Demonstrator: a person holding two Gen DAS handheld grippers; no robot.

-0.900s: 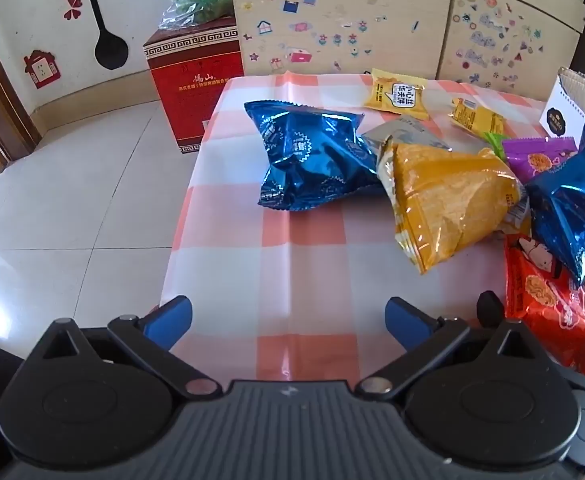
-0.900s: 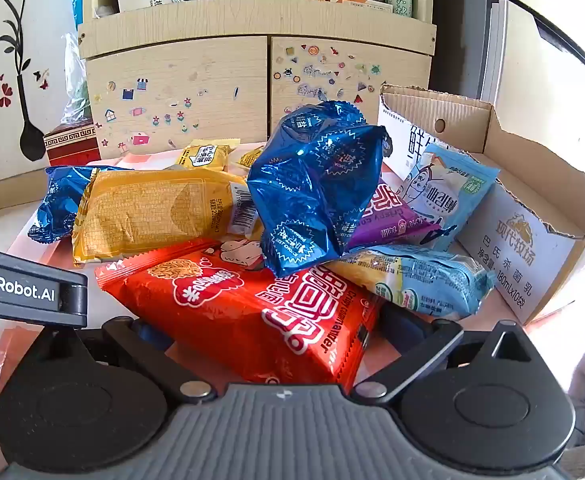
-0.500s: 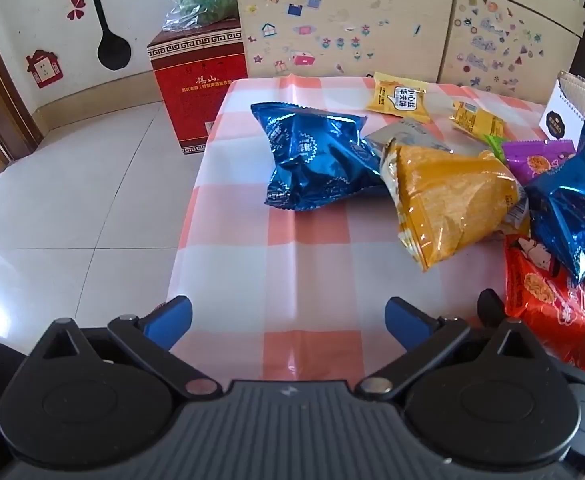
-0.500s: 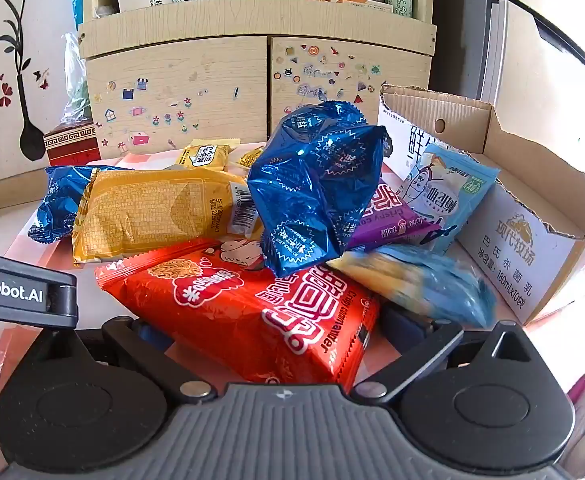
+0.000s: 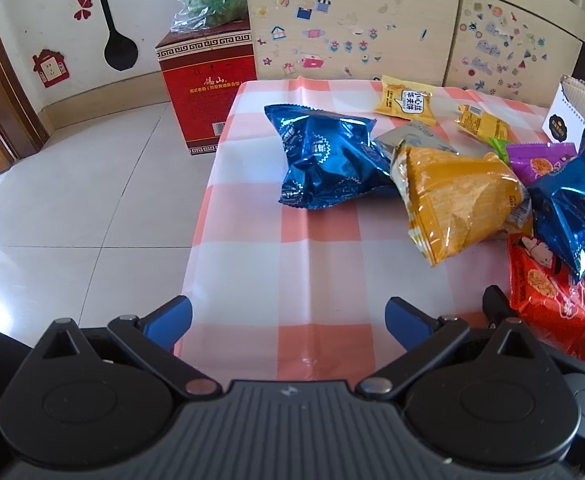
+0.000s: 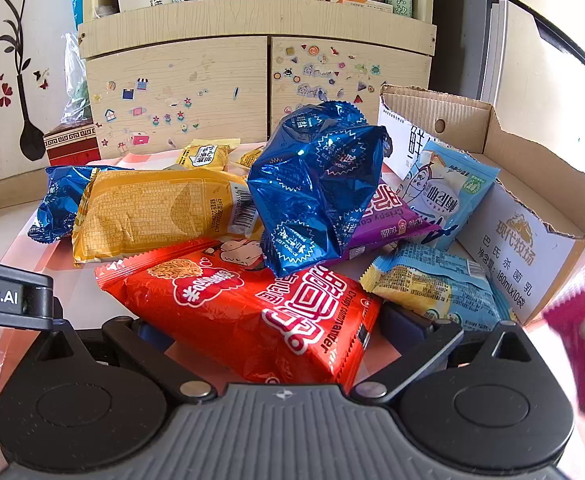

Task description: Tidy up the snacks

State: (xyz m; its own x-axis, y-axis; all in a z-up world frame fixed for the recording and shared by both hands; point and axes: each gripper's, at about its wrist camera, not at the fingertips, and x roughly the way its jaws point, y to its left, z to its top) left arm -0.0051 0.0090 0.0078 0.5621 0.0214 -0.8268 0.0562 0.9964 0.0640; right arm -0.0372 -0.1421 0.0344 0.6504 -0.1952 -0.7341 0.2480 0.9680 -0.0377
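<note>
Snack bags lie heaped on a table with an orange-and-white checked cloth [image 5: 320, 280]. In the right wrist view a red bag [image 6: 252, 312] is nearest, and its near end lies between the wide-apart jaws of my right gripper [image 6: 276, 332], which is open and not pressing on it. A crumpled blue bag [image 6: 316, 192] stands behind it, a yellow bag [image 6: 152, 208] to the left and a light blue packet [image 6: 436, 292] to the right. My left gripper [image 5: 288, 316] is open over bare cloth, with nothing between its blue fingertips [image 5: 172, 316]. Another blue bag [image 5: 328, 160] and the yellow bag [image 5: 460, 204] lie beyond it.
An open cardboard box [image 6: 532, 240] stands at the right with a light blue bag [image 6: 448, 188] leaning in it. A blurred red-and-white thing [image 6: 584, 340] shows at the right edge. The table's left edge drops to a tiled floor [image 5: 72, 200]; a red carton [image 5: 208, 88] and a stickered cabinet [image 5: 352, 32] stand behind.
The light blue packet by the right gripper has shifted slightly. A blurred red-and-white thing has come in at the right edge. The left view has drifted a little; both grippers stay open.
</note>
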